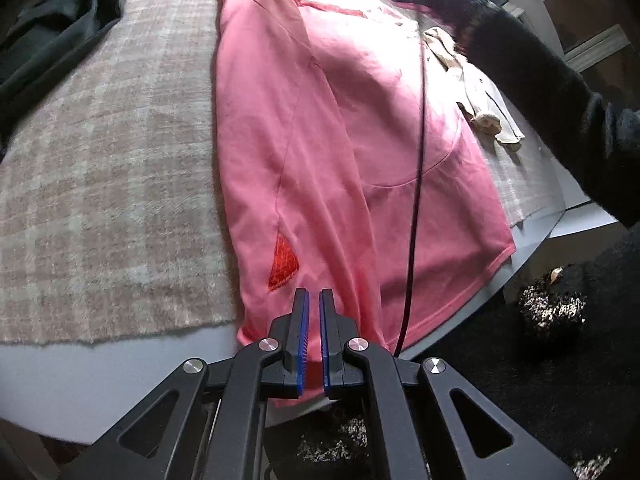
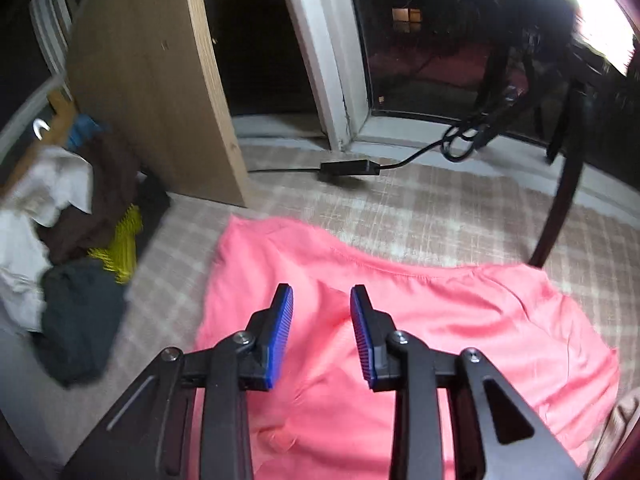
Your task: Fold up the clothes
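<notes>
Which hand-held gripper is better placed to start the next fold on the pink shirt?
Left, probably. The left hand-held gripper sits nearly shut at the pink shirt's hem edge; the right hand-held gripper hangs open over mid-cloth.

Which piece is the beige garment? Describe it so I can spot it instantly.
Start from the plaid blanket and find the long pink shirt spread along it. Along the shirt's right edge, partly under a dark sleeve, lies the beige garment. It is the only pale, small piece; the other neighbour is a dark pile far left.
</notes>
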`<state>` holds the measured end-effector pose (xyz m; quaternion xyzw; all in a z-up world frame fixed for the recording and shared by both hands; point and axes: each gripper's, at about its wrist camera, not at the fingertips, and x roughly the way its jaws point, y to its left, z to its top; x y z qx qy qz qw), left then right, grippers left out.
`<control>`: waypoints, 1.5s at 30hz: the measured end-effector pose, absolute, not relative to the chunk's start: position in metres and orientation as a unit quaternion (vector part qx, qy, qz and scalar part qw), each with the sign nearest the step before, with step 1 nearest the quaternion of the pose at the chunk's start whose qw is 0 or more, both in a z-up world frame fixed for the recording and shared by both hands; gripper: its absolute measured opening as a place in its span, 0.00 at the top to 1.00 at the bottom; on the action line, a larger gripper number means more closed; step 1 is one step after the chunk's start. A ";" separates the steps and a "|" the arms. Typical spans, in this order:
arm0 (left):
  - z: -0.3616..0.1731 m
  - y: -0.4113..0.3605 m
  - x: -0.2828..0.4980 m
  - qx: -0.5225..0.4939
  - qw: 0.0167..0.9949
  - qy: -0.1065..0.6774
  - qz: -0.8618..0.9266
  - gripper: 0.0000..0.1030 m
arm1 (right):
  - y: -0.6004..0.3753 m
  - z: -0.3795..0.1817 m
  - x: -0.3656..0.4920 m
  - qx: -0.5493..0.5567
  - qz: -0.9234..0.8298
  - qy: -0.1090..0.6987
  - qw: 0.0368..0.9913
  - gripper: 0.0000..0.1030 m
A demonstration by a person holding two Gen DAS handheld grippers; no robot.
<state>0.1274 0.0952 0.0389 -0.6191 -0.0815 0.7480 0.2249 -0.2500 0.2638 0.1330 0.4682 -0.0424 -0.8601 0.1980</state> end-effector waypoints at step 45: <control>0.042 0.081 0.160 -0.556 0.342 0.201 0.730 0.83 | 0.182 0.053 0.157 0.603 -0.736 0.002 0.308 0.79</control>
